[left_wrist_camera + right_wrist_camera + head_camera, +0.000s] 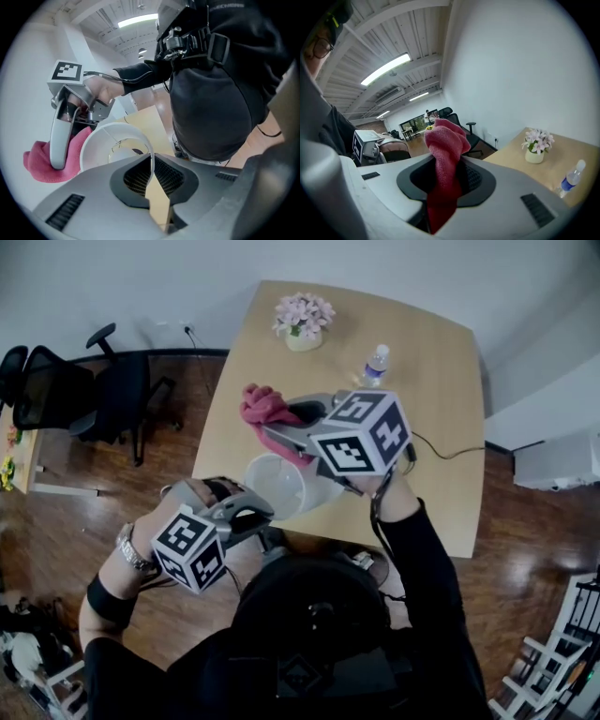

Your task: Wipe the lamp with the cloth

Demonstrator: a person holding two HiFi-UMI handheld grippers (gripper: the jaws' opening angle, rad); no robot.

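Observation:
A white lamp shade (275, 486) stands at the near edge of the wooden table (441, 427). My left gripper (265, 515) is shut on the shade's near rim; in the left gripper view the thin white rim (151, 157) runs down between the two jaws of that gripper (151, 169). My right gripper (274, 425) hovers above and just beyond the shade, shut on a pink cloth (262, 407). In the right gripper view the cloth (446, 140) stands bunched up out of the jaws. From the left gripper view the cloth (40, 164) hangs beside the shade's far side.
A pot of pink flowers (303, 320) and a water bottle (375, 365) stand at the table's far side. A black cable (450, 454) trails across the right of the table. Black office chairs (103, 395) stand on the wooden floor to the left.

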